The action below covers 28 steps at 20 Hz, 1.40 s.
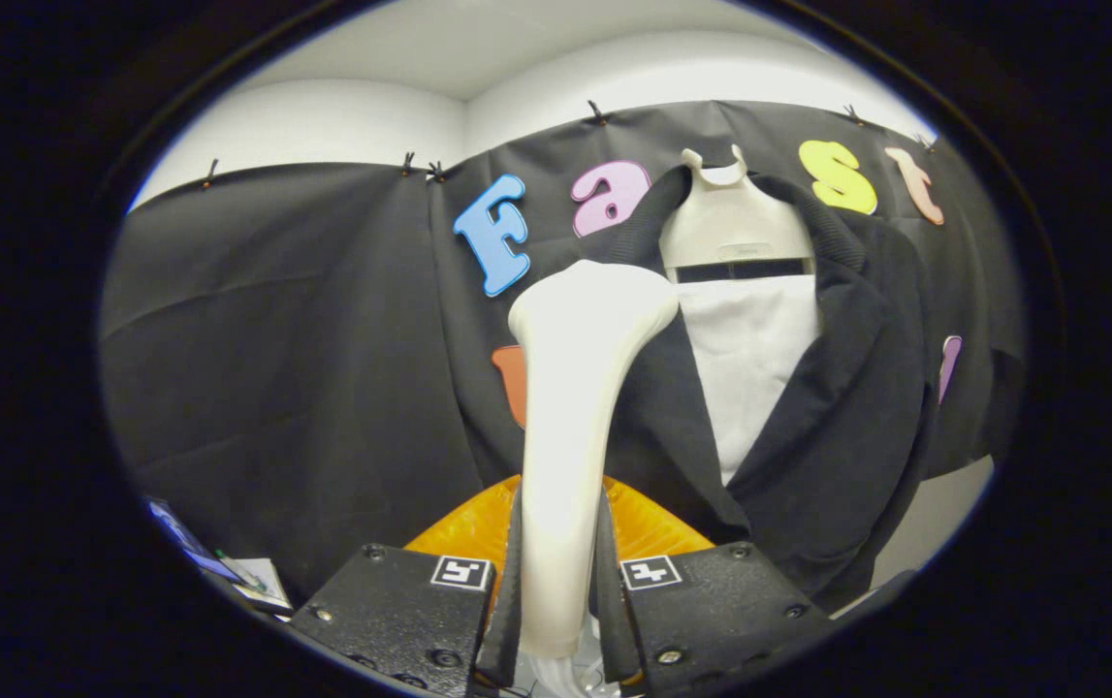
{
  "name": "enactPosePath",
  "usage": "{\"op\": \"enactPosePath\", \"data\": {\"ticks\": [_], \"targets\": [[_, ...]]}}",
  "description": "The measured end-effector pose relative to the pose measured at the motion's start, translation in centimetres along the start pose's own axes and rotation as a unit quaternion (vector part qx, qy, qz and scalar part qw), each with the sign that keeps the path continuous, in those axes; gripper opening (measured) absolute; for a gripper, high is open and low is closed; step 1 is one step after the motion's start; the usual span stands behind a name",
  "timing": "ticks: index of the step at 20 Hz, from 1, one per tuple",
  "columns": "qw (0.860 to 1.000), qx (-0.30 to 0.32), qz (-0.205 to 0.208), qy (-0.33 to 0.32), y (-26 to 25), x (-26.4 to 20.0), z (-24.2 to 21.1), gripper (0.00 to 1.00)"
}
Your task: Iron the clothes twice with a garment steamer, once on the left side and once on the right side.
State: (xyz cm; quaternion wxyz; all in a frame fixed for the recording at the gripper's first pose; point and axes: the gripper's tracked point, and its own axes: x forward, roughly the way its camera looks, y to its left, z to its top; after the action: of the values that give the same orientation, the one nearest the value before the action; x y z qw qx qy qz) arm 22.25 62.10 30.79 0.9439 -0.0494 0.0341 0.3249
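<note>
While both fingers (509,591) press on its white handle from either side, the garment steamer (575,407) stands nearly upright in the gripper (558,620), its stem rising from between the fingers toward twelve o'clock and widening into a broad rounded head that tilts slightly toward one o'clock. The jaws sit narrow, closed firmly on the handle, with a square black-and-white marker on top of each finger block. Just ahead of the fingers, behind the stem's lower part, lies an orange ribbed surface (648,528) spreading out to ten and two o'clock; what it belongs to cannot be told. Beyond the steamer's head, at about one o'clock from it, a black jacket (837,417) hangs open on a white hanger form (735,218), with a white inner panel (749,368) showing between its lapels. The left lapel, as seen here, runs down just behind the steamer's head, and whether the head touches the cloth cannot be told. The jacket's right side falls toward four o'clock, well beyond the fingers. Behind everything hangs the black cloth wall (284,368), clipped along its top edge below a white wall and ceiling. Down at eight o'clock from the gripper, near the cloth's foot, lie a few small papers (260,580) and a slanted dark object too small to identify.
</note>
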Motion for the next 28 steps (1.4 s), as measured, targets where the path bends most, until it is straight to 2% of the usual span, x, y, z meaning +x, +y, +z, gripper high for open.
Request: {"op": "enactPosePath", "data": {"ticks": [10, 28], "targets": [[0.999, -0.003, -0.010, 0.038, -1.7, 4.2, -2.9, 0.36], [0.994, 0.018, -0.014, 0.107, -3.9, 2.3, -11.8, 0.36]]}}
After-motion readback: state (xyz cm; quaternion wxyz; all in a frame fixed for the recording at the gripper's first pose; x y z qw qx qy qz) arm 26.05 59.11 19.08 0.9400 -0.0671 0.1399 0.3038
